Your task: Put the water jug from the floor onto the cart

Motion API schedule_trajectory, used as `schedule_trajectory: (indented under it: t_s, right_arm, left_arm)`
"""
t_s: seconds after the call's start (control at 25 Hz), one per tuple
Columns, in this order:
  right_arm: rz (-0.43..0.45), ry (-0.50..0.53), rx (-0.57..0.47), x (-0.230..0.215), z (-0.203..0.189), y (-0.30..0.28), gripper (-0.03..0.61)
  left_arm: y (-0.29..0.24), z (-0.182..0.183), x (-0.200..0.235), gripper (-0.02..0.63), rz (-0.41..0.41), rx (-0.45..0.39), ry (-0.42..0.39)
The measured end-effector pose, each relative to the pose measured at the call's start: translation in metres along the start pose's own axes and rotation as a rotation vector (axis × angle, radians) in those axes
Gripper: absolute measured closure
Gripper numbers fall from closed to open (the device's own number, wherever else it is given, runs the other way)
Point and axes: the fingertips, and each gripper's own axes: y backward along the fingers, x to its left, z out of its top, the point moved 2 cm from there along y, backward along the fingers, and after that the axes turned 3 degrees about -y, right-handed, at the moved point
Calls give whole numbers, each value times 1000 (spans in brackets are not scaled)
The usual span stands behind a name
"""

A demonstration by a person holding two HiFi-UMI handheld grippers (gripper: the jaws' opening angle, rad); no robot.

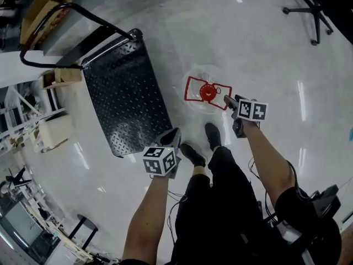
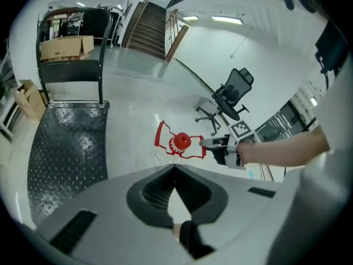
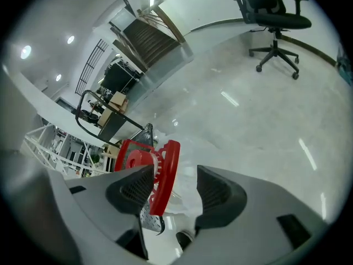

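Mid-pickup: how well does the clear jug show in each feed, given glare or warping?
Head view: ceiling lights streak the glossy floor; the clear water jug almost vanishes, its red cap stands out. Left gripper view: fisheye bends the cart, corners black. Right gripper view: red handle sharp between the right gripper's open jaws, jug body washed out.

Head view looks steeply down; both gripper views ride low, close, sharing the water jug (image 1: 208,93).
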Motion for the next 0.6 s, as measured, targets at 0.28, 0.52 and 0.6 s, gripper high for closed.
schedule_trajectory:
  t_s: [0.28,0.52,0.6]
  right_arm:
    - [22,-53,26,-3,-9,-22,354]
    - [32,-94,11,1,-9,-28,511]
    - [38,-102,6,6,-5,-28,518]
  left_arm:
    - [-6,-27,6,621,-9,24,103]
    - [3,-40,9,621,-4,30,104]
    - [7,-39,10,621,4,15,112]
